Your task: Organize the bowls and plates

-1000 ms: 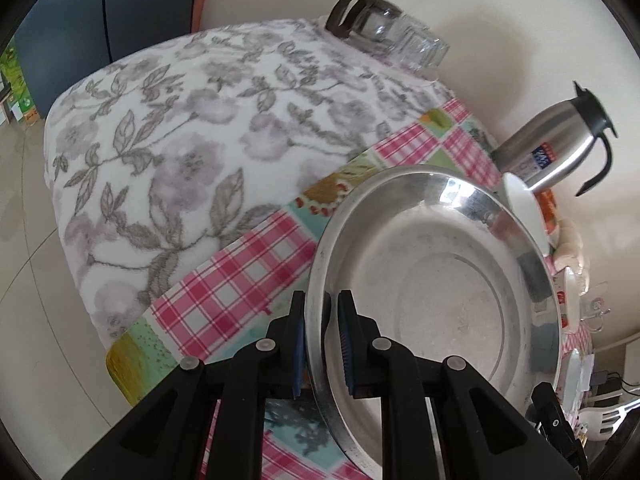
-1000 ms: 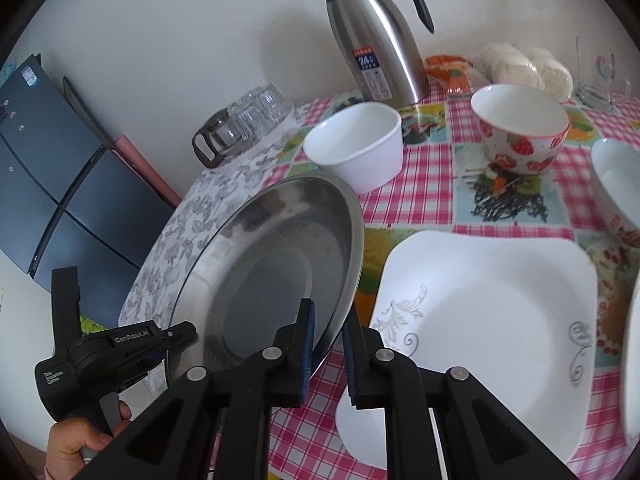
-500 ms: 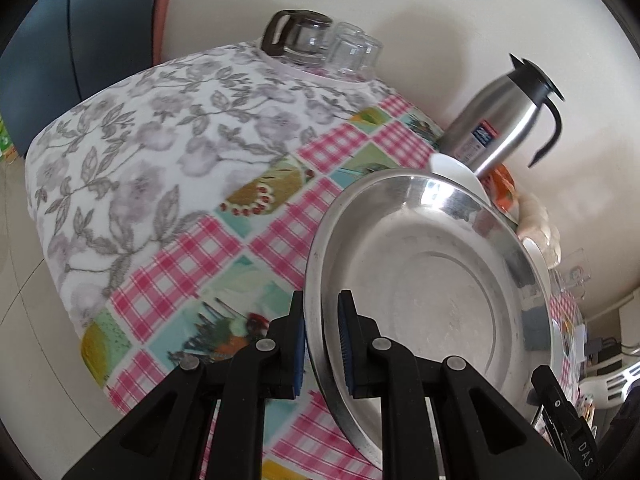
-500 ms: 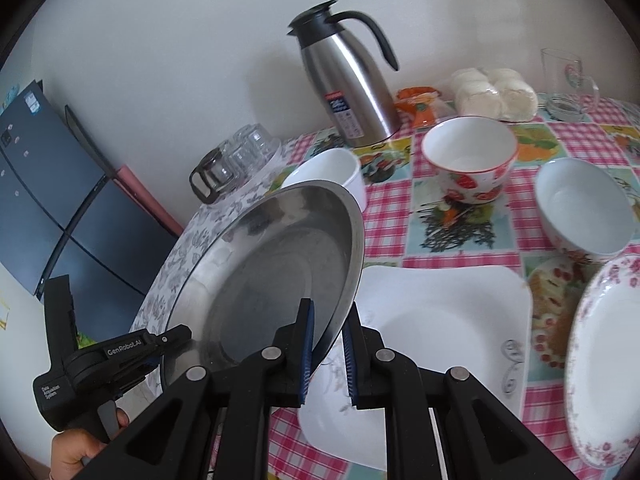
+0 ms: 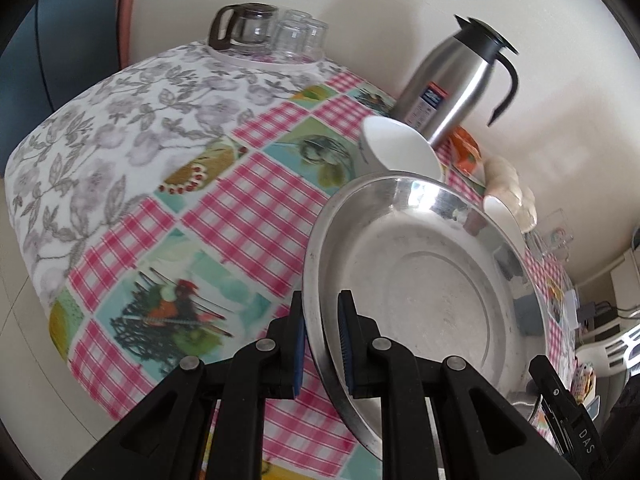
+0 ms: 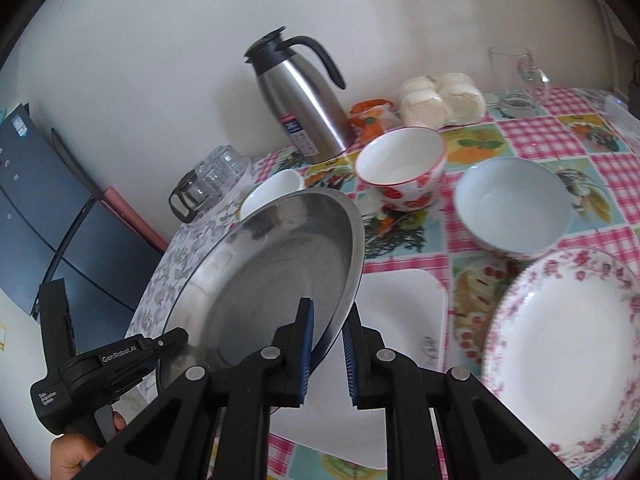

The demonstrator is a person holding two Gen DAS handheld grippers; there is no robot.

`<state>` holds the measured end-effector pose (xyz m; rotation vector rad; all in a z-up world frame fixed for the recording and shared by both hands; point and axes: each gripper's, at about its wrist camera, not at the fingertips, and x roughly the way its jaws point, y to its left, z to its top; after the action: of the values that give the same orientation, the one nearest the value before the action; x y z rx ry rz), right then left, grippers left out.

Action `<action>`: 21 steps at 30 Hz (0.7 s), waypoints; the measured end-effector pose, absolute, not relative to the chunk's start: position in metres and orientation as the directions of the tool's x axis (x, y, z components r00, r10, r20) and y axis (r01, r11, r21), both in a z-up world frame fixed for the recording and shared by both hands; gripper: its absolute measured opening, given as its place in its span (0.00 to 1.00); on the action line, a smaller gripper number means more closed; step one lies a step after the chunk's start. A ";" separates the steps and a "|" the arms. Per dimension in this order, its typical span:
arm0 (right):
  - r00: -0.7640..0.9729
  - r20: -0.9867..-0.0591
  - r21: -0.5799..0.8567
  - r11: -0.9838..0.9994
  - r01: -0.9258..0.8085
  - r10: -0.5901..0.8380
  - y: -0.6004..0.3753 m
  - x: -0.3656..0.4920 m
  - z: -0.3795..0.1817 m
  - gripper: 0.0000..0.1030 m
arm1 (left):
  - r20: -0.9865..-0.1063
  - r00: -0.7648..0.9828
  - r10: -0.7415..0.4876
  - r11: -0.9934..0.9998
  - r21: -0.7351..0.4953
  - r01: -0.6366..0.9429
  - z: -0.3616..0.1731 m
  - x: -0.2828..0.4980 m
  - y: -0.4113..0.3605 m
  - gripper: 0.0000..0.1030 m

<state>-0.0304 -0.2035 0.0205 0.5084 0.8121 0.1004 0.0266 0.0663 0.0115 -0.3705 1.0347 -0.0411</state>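
Both grippers hold one round steel plate (image 5: 420, 280) by opposite rims, lifted above the table; it also shows in the right wrist view (image 6: 276, 264). My left gripper (image 5: 322, 320) is shut on its left rim. My right gripper (image 6: 328, 326) is shut on its right rim. Below the plate lies a white square plate (image 6: 396, 320). To the right are a floral round plate (image 6: 560, 344), a plain white bowl (image 6: 514, 208) and a strawberry bowl (image 6: 400, 168). A small white bowl (image 5: 394, 148) stands behind the steel plate.
A steel thermos jug (image 6: 304, 96) stands at the wall, with a glass pot and tumblers on a tray (image 5: 268, 36) to its left. Wrapped buns (image 6: 440, 98) and a glass mug (image 6: 516, 80) are at the back right. The checked tablecloth (image 5: 240, 216) shows at the left.
Both grippers have carried the steel plate to the right along the table. The thermos, bowls and floral plate have come further into view; the square plate now lies under the steel plate.
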 end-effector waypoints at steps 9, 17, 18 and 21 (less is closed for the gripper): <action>0.692 -0.680 0.473 0.866 0.161 0.243 -0.241 -0.047 0.017 0.15 | -0.840 0.489 -0.233 0.946 -0.313 -0.086 0.010 0.019 0.030 0.15; 0.673 -0.703 0.480 0.852 0.208 0.231 -0.258 -0.054 0.007 0.15 | -0.858 0.455 -0.238 0.950 -0.302 -0.073 0.004 0.015 0.016 0.15; 0.669 -0.707 0.479 0.851 0.214 0.230 -0.259 -0.055 0.006 0.15 | -0.862 0.448 -0.238 0.951 -0.301 -0.073 0.002 0.015 0.015 0.15; 0.653 -0.724 0.469 0.852 0.231 0.222 -0.260 -0.054 0.000 0.16 | -0.864 0.441 -0.242 0.950 -0.303 -0.073 0.001 0.015 0.015 0.15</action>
<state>-0.0537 -0.2601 0.0005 0.5686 0.8722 -0.0056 0.0145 0.0154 0.0011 -0.3171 1.1147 -0.1069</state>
